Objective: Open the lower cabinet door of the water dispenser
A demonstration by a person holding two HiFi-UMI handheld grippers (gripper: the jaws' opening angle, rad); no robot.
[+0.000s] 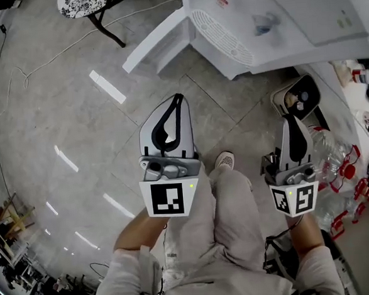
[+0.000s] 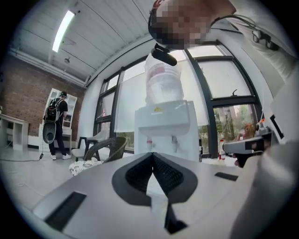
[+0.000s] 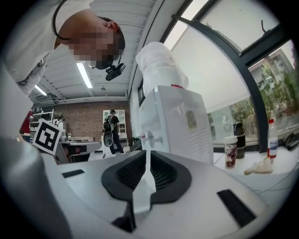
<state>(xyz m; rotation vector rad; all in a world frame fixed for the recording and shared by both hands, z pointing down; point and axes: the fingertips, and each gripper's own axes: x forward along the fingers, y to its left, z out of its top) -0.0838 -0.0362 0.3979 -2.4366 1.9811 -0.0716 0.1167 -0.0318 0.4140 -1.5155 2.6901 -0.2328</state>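
Observation:
The white water dispenser (image 1: 277, 24) stands ahead of me on the tiled floor, a clear bottle (image 2: 162, 84) on its top. In the head view its lower cabinet door (image 1: 152, 46) stands swung out to the left. Both grippers are held high in front of my body, well short of the dispenser and pointing level at it. My left gripper (image 1: 178, 100) is shut with nothing between its black pads (image 2: 164, 173). My right gripper (image 1: 292, 121) is also shut and empty. The right gripper view shows the dispenser (image 3: 175, 126) from its side, with the taps (image 3: 152, 137) in sight.
A chair with a patterned cushion (image 1: 81, 3) stands at the back left, with a white cable (image 1: 34, 66) trailing over the floor. Plastic bottles and red items (image 1: 343, 161) crowd the right side. A person with a backpack (image 2: 58, 123) stands far off, and a wicker chair (image 2: 106, 148) is nearer.

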